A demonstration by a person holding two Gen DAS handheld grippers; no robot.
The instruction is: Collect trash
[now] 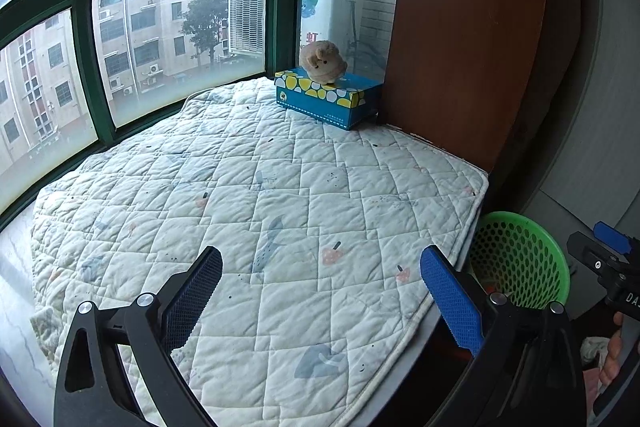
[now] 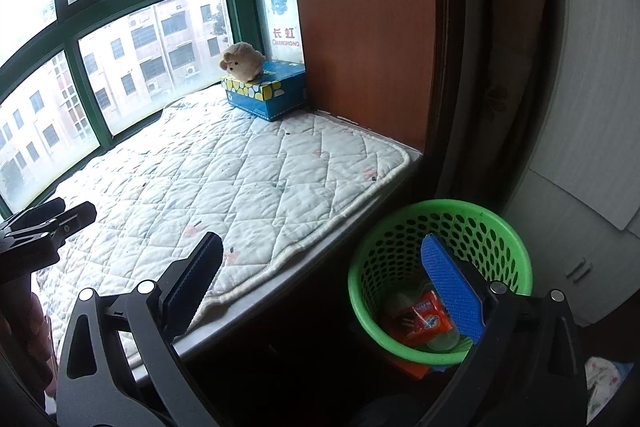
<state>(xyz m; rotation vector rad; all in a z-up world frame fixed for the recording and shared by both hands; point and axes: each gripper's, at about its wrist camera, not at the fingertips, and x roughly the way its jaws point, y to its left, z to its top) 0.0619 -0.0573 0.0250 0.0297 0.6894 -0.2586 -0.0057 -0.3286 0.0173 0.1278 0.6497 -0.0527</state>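
A green perforated basket (image 2: 496,227) stands on the floor just off the right edge of the quilted mat (image 2: 248,179). Inside it lie an orange-red snack packet (image 2: 426,319) and some clear plastic pieces (image 2: 444,341). My right gripper (image 2: 324,283) is open and holds nothing; its blue-padded right finger (image 2: 452,291) hangs over the basket's mouth. My left gripper (image 1: 324,295) is open and holds nothing above the mat (image 1: 248,195). No loose trash shows on the mat. The basket (image 1: 520,255) also shows at the right of the left wrist view.
A blue tissue box (image 1: 328,99) with a beige plush toy (image 1: 322,63) on top sits in the mat's far corner, against a brown wooden panel (image 1: 460,47). Green-framed windows (image 1: 84,67) border the mat at the back and left. A white cabinet (image 2: 580,207) stands beyond the basket.
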